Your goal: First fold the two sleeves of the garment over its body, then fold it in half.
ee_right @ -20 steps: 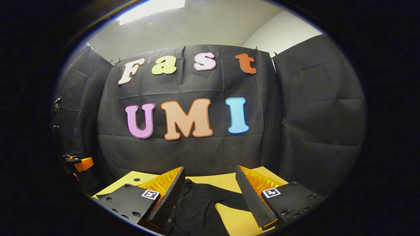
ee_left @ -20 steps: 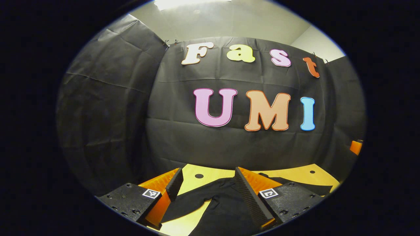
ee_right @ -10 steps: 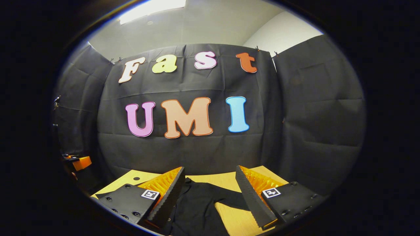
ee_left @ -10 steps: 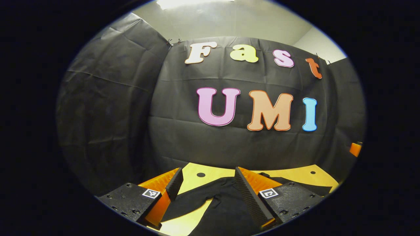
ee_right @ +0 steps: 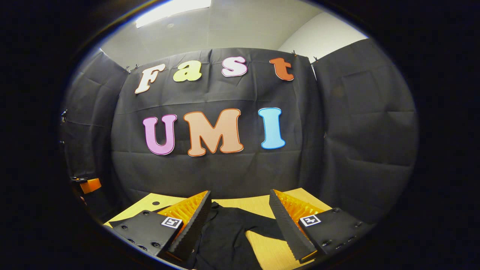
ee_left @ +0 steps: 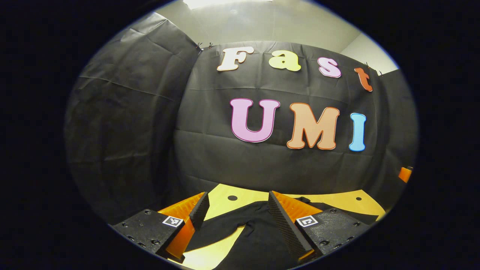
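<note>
A black garment [ee_left: 247,234] lies spread on the pale wooden table [ee_left: 221,200]. In the left gripper view its left sleeve [ee_left: 213,232] runs out toward the lower left. My left gripper [ee_left: 237,205] hangs open above it, holding nothing. In the right gripper view the same garment [ee_right: 225,236] lies below, its right sleeve [ee_right: 264,225] stretching to the right. My right gripper [ee_right: 240,204] is open above that sleeve and the body, with nothing between its fingers. The garment's near part is cut off at the bottom of both views.
The black cloth wall closes the booth behind and at both sides of the table [ee_right: 258,204]. Small dark holes [ee_left: 232,197] mark the tabletop. The other gripper shows as an orange piece at the far right [ee_left: 405,174] and at the far left [ee_right: 90,185].
Both grippers have drifted slightly, the left one turning a little to the left. The jaws stay open and the garment has not moved.
</note>
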`<state>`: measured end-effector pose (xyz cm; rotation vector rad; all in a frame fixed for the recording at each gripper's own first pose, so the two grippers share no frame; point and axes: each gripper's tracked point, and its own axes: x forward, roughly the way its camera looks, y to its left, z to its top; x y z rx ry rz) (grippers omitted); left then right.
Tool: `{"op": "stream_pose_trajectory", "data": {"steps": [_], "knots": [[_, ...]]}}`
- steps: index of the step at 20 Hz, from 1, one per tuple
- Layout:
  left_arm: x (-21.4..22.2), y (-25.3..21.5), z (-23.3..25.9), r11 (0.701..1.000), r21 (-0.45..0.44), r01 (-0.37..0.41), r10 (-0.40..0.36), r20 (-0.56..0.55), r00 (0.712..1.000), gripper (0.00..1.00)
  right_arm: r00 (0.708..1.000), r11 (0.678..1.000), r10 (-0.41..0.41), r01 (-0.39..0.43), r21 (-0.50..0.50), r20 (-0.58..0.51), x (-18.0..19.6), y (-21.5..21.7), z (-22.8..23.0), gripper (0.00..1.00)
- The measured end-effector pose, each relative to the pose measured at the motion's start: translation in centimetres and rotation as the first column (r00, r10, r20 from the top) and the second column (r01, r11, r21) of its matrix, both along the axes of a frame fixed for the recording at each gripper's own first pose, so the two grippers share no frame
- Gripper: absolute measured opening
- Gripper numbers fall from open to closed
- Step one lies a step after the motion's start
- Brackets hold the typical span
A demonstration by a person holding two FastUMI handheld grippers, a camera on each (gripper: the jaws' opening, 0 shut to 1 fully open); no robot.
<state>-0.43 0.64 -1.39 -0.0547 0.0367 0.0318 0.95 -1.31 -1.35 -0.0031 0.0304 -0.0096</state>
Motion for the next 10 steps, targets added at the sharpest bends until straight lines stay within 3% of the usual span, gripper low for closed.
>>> {"op": "stream_pose_trajectory", "data": {"steps": [8, 10], "knots": [[0.0, 1.2, -0.6, 0.998, -0.008, -0.056, 0.056, -0.023, 0.998, 0.93, 0.999, 0.999, -0.027, 0.026, -0.028, -0.035, 1.7, -2.7, -1.6, 0.99], [-0.1, 1.7, -0.5, 0.997, 0.007, -0.078, 0.078, -0.026, 0.997, 0.93, 0.997, 0.999, -0.046, 0.044, -0.025, -0.055, 2.5, -4.3, -2.7, 0.96]]}}
